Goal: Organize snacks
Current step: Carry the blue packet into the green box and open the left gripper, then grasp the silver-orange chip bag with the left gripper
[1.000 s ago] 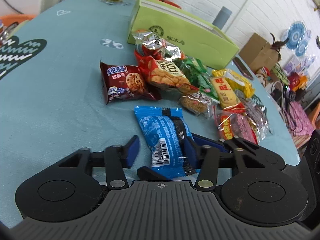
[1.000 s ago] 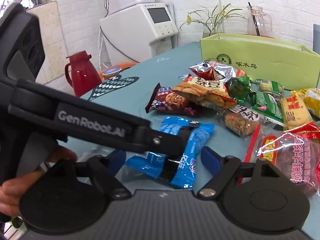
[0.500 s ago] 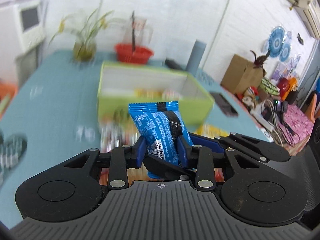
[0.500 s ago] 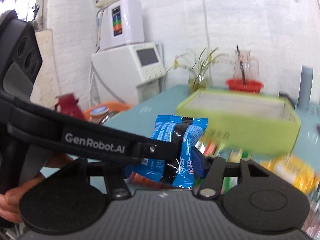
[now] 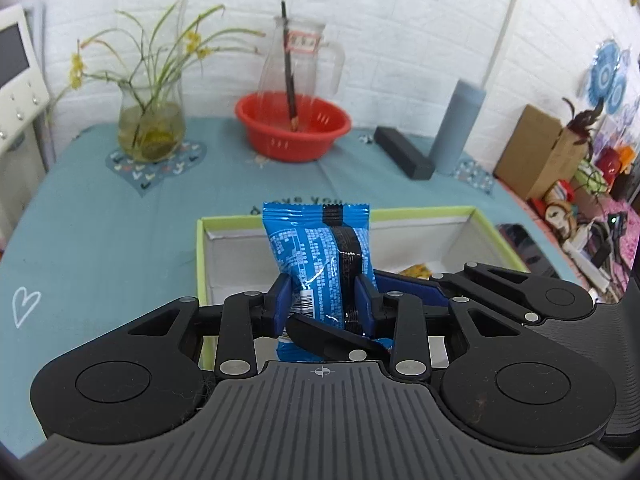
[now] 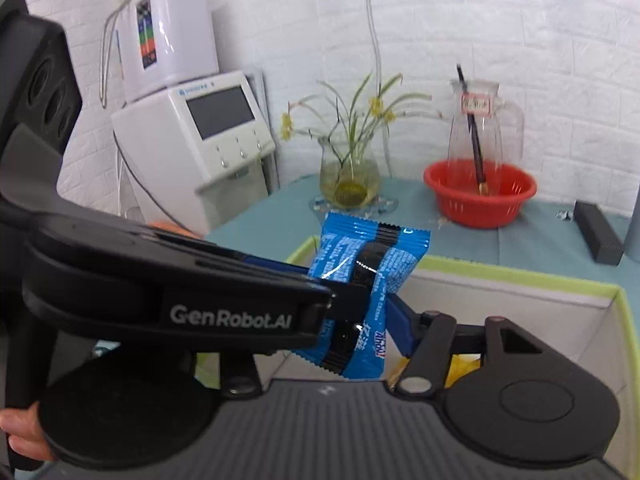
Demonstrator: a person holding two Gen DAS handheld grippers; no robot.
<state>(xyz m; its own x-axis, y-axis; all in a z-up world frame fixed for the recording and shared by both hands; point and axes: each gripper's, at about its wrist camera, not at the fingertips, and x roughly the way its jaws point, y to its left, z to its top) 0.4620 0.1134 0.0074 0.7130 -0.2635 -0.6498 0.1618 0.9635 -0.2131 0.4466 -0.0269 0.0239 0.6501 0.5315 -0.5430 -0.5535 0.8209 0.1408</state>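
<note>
- Right now the blue snack packet [image 5: 320, 264] stands upright over the near left part of the green box [image 5: 424, 213], pinched by the left gripper [image 5: 323, 300], whose jaws press on its lower half from both sides.
- From the right wrist view the right gripper [image 6: 360, 320] frames the same packet; its jaws are opening, one blue finger [image 6: 400, 320] sits just beside the wrapper, and the other is hidden behind the left tool, so I cannot tell whether it touches.
- The step in hand looks like dropping the packet into the box, so the grip should ease only once the packet's bottom edge is inside the white walls.
- Lowering first, then spreading the jaws, would keep the light wrapper from bouncing off the rim onto the teal tabletop [image 5: 120, 232].
- A yellow snack [image 5: 416, 270] already lies inside toward the right, so the empty left end seems the tidier place.
- Letting the right tool back clear first would avoid the two tools knocking together.
- The red basin [image 5: 294, 128] and flower vase [image 5: 151, 128] stand well beyond the box.
</note>
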